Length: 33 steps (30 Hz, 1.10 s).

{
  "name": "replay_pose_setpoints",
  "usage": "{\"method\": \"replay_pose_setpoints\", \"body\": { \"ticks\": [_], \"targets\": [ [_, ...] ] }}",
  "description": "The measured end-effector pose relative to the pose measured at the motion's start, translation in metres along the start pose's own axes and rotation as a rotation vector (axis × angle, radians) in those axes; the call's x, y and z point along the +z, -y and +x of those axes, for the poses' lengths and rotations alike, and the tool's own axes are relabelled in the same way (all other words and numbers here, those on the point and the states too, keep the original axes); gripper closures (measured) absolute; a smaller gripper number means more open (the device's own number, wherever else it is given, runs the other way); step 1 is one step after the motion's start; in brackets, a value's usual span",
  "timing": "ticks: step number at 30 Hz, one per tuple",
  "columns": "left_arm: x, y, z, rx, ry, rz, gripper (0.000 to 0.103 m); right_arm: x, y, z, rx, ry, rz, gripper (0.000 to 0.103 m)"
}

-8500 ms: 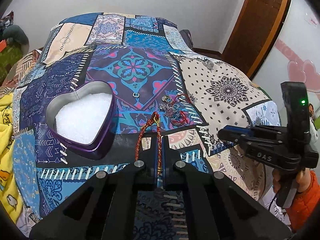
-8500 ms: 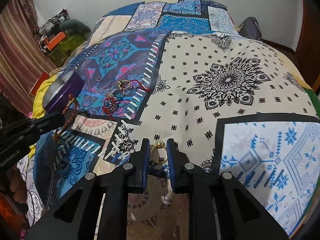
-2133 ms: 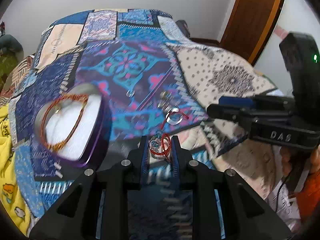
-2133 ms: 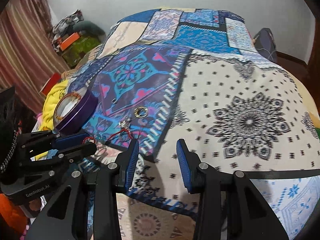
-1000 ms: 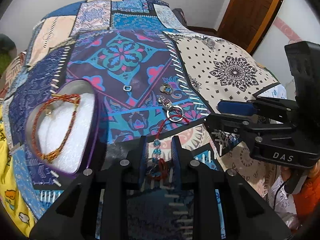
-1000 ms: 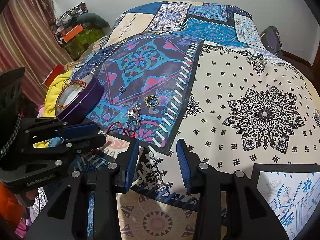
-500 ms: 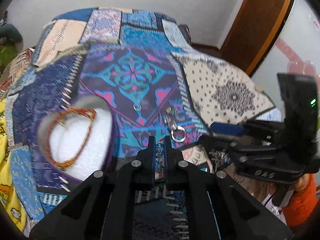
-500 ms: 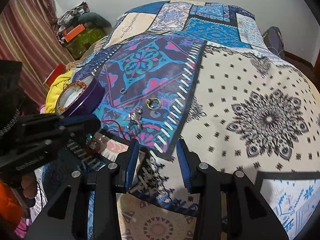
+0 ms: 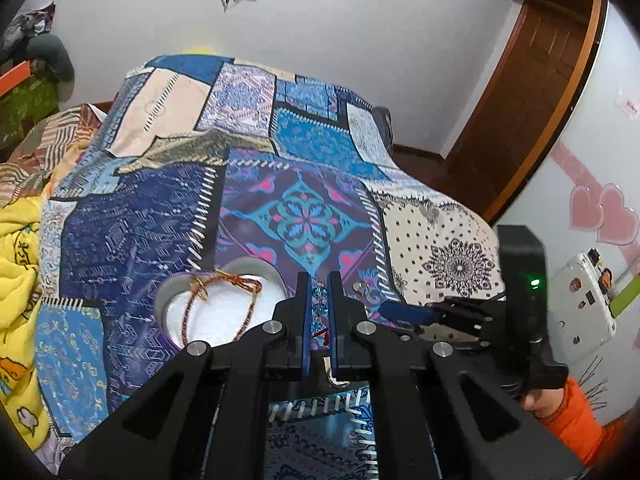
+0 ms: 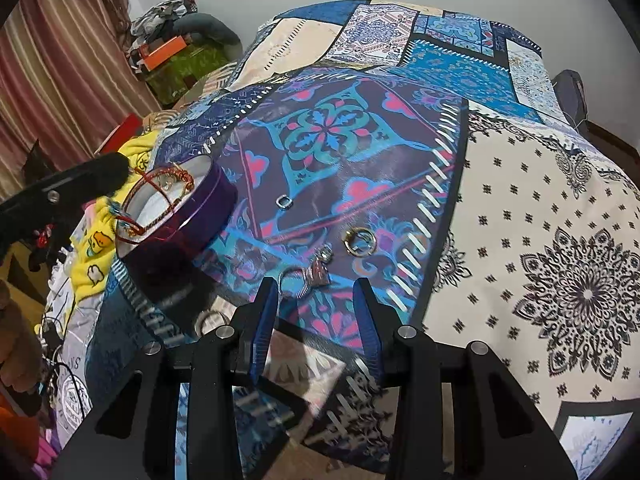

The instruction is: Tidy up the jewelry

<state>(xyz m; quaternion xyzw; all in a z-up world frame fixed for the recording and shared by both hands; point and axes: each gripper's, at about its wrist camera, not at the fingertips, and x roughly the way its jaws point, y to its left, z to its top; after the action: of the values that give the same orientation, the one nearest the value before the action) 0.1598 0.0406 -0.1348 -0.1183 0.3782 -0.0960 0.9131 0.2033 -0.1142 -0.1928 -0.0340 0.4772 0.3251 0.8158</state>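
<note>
A patchwork bedspread (image 10: 520,208) covers the bed. The left tool (image 9: 319,300), clamped on a red beaded bracelet (image 10: 122,220), hangs over the heart tin (image 10: 200,208) at near left, probably to drop it in. The right tool (image 10: 316,300) gapes before the loose rings (image 10: 360,240).

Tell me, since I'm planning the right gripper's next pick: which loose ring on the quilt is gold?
The gold ring, round, lying just beyond the open right gripper. The small square ring farther back is silver, and so is the ring by the left jaw.
</note>
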Motion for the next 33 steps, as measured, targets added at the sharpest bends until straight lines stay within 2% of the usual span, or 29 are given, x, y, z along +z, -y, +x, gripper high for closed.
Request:
{"method": "replay_pose_setpoints", "body": {
  "ticks": [7,9,11,20,33],
  "targets": [
    [-0.002,-0.005,-0.001,0.001,0.002,-0.002,0.098,0.003,-0.006,0.009,-0.031,0.009,-0.019,0.068],
    [-0.004,-0.005,0.001,0.003,0.0,-0.001,0.098,0.003,-0.006,0.009,-0.051,0.015,-0.024,0.074],
    [-0.005,-0.005,0.001,0.005,-0.001,0.0,0.098,0.003,-0.005,0.009,-0.061,0.018,-0.024,0.088],
    [0.003,-0.002,-0.013,0.015,0.036,0.003,0.098,0.004,-0.006,-0.008,-0.042,0.067,-0.007,0.09],
    [0.026,-0.008,-0.068,0.08,0.186,0.017,0.098,0.033,-0.046,-0.056,0.009,0.227,-0.066,0.09]
  ]
}}
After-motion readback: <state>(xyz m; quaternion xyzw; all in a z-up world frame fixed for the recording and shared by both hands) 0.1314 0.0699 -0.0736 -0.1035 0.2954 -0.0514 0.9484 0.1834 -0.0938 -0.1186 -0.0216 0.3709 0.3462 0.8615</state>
